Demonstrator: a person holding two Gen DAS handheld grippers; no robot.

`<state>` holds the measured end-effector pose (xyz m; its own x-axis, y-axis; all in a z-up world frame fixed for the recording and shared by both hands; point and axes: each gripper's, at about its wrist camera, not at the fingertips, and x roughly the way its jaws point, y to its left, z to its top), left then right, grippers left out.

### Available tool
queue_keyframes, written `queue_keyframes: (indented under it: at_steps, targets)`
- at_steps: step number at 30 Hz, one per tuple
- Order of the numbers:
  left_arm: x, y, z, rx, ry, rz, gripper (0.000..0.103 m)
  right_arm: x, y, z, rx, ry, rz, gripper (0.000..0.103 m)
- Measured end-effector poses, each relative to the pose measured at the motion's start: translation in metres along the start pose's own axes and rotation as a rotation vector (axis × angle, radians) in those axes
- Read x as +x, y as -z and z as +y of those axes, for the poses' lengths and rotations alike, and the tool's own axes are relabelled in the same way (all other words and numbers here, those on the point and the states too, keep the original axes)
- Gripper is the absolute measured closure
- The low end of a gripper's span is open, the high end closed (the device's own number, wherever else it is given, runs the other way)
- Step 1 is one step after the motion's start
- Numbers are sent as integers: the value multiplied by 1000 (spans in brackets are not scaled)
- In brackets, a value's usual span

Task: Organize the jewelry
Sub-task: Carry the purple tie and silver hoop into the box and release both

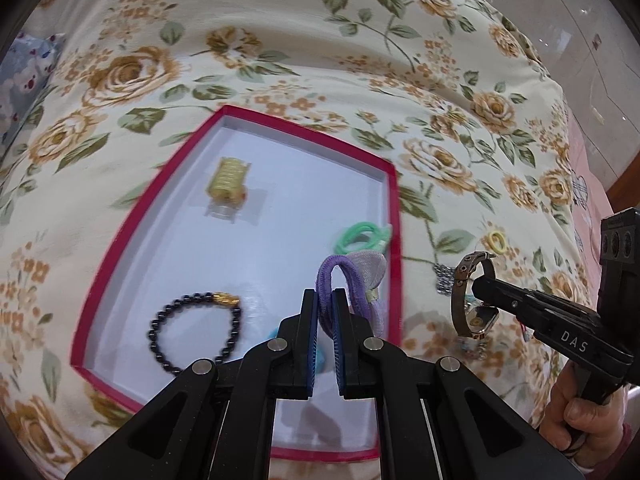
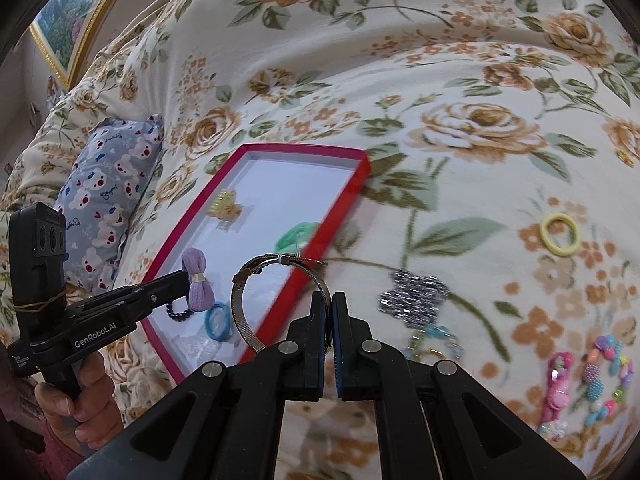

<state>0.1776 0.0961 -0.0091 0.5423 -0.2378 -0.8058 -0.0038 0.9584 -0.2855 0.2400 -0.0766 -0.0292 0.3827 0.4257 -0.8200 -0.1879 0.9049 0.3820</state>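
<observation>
My left gripper (image 1: 327,300) is shut on a purple hair tie with a bow (image 1: 340,276), held over the near right part of the red box (image 1: 394,216). In the right wrist view the left gripper (image 2: 185,280) carries the purple bow (image 2: 196,280) above the box (image 2: 320,256). My right gripper (image 2: 332,304) is shut on a wristwatch with a metal strap (image 2: 284,259), just outside the box's right rim. From the left, the right gripper (image 1: 480,285) shows with the watch (image 1: 464,300) hanging from it.
The box holds a gold clip (image 1: 228,178), a green tie (image 1: 362,236), a black bead bracelet (image 1: 196,328) and a blue tie (image 2: 218,322). On the floral bedspread lie a silver beaded piece (image 2: 416,294), a yellow tie (image 2: 560,234) and colourful beads (image 2: 600,380). A patterned pillow (image 2: 108,200) is at left.
</observation>
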Motion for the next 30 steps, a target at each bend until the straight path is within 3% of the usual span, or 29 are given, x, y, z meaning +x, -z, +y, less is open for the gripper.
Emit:
queue_keyframes:
  at_steps: [14,30]
  targets:
    - [-5,-9,34,-43,-66,-25,97,39,-16,40,-67,-21,26,100]
    - [47,-43,55,-30,-156,44,96,89,-31,48,-113,48,110,100]
